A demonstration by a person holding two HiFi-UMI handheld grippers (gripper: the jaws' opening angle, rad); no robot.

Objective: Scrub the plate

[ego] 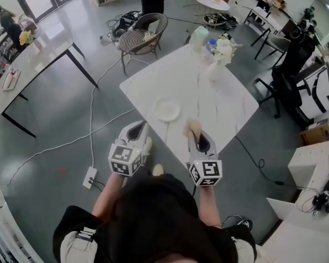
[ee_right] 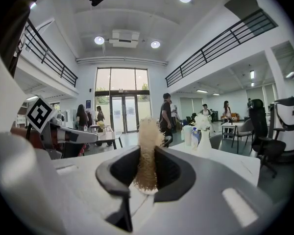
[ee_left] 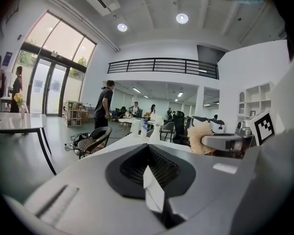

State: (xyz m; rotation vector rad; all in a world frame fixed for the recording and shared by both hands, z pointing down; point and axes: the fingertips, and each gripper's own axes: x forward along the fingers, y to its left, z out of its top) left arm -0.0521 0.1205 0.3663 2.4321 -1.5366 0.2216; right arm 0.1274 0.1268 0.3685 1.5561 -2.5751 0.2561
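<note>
Ahead of both grippers, on the white counter [ego: 219, 106], lies the plate [ego: 167, 110] — flat, bare-looking, with nothing touching it. It sits out in front of the gap between the two grippers, a little nearer the left one's line than the right's.

My right gripper [ego: 199, 136] has its jaws clamped on a tan, fibrous scrubber [ee_right: 147, 151]. Its own view shows the pad pinched upright between the jaws and sticking out past their tips. The scrubber hangs short of the plate and off to its right, apart from it.

My left gripper [ego: 140, 127] is fully closed with nothing in it. Its own view shows the jaws meeting on a thin seam with no object between them. It hovers short of the plate, about over the counter's near edge.

As I read it, the only part of the job in place is the tool — scrubber in hand, plate within reach. Scrubber and plate are not in contact, so the scrubbing itself looks not yet begun. Nearly everything is left to do:
- Carry the scrubber forward, leftward and down onto the plate's face.
- Probably steady the rim with the left gripper, which would have to open first.
- Work the pad across the surface.

Whether the plate is dirty or clean I cannot tell from the head view, and neither gripper view shows it.
</note>
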